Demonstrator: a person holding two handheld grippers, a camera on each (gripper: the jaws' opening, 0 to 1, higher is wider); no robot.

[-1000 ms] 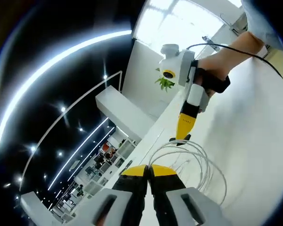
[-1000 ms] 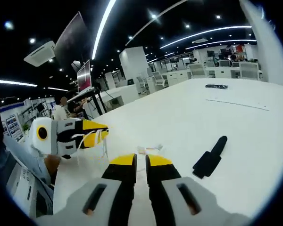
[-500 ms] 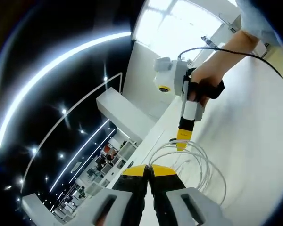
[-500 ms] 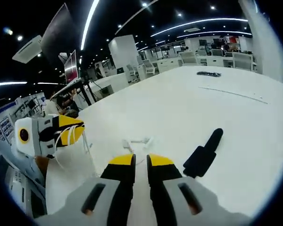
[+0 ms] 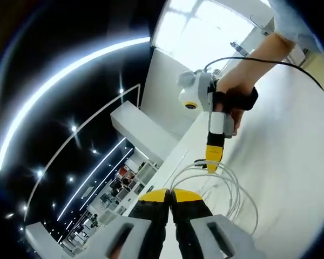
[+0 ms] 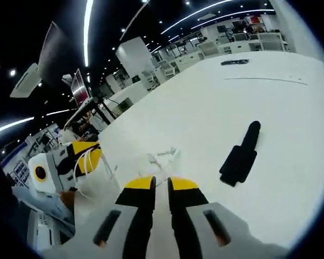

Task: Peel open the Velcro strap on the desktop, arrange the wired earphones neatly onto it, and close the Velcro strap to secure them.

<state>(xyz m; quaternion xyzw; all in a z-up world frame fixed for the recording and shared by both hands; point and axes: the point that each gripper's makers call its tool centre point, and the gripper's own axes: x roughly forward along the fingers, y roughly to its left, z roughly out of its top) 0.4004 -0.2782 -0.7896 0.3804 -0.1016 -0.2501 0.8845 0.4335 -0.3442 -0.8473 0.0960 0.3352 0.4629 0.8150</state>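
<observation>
Earphones [image 5: 227, 186]: one looped cable; Velcro strap [image 6: 240, 155]: one.

My left gripper [image 5: 170, 193] has yellow-tipped jaws on pale grey bodies, each with a dark slot — the right gripper [image 6: 162, 184] is built the same way. From the left gripper view, the right one shows a white handle section, a black band under my hand [image 5: 235, 100], and a black cable [image 5: 270, 63] arcing off it. My sleeve [image 5: 291, 21] is light blue.
</observation>
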